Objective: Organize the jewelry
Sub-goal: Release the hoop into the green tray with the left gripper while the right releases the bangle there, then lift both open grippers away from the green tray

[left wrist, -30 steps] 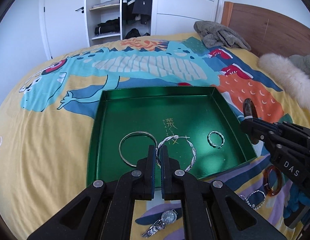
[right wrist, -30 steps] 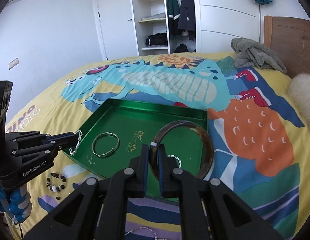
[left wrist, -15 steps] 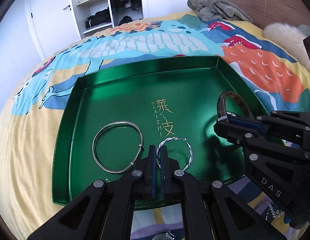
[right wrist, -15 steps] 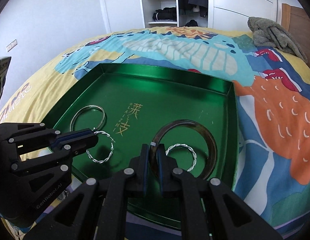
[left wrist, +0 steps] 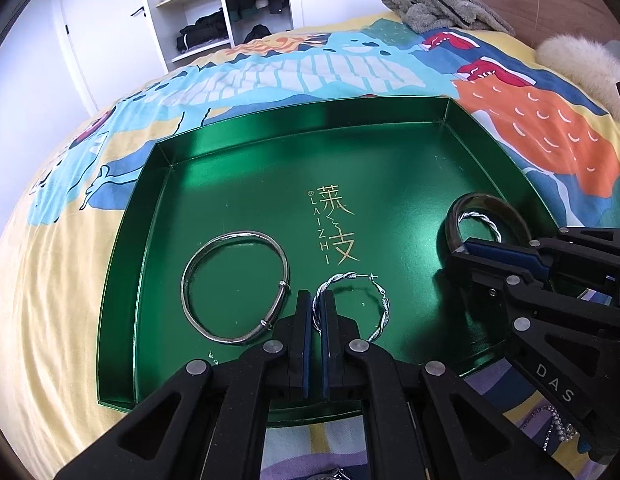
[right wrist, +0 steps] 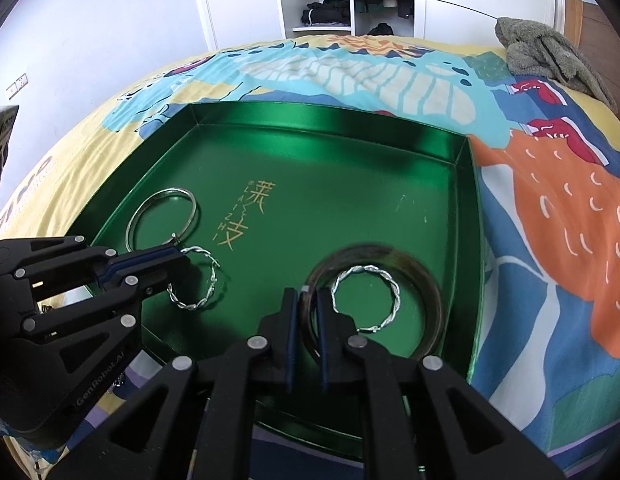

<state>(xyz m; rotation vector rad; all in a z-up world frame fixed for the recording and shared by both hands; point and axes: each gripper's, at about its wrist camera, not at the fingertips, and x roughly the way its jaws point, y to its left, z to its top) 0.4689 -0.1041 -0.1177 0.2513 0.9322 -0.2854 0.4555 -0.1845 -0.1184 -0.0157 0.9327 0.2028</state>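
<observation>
A green tray (left wrist: 238, 184) (right wrist: 349, 152) lies on the bed. My left gripper (left wrist: 317, 300) (right wrist: 178, 258) is shut on a twisted silver hoop (left wrist: 379, 300) (right wrist: 208, 284), held low over the tray's near side. A plain silver bangle (left wrist: 234, 286) (right wrist: 162, 216) lies in the tray to its left. My right gripper (right wrist: 308, 300) (left wrist: 463, 250) is shut on a dark brown bangle (right wrist: 421, 280) (left wrist: 489, 204), lowered into the tray's right part around a second twisted silver hoop (right wrist: 365, 296) (left wrist: 479, 220).
The tray sits on a bright dinosaur-print bedspread (left wrist: 329, 64). A beaded bracelet (left wrist: 557, 428) lies on the cover near the tray's front right corner. A grey garment (left wrist: 437, 4) and a white fluffy pillow (left wrist: 581, 60) lie near the wooden headboard. A wardrobe stands behind.
Both grippers have come down and forward into the tray. The brown bangle now lies low around the second twisted hoop, and the left gripper's hoop sits close to the tray floor.
</observation>
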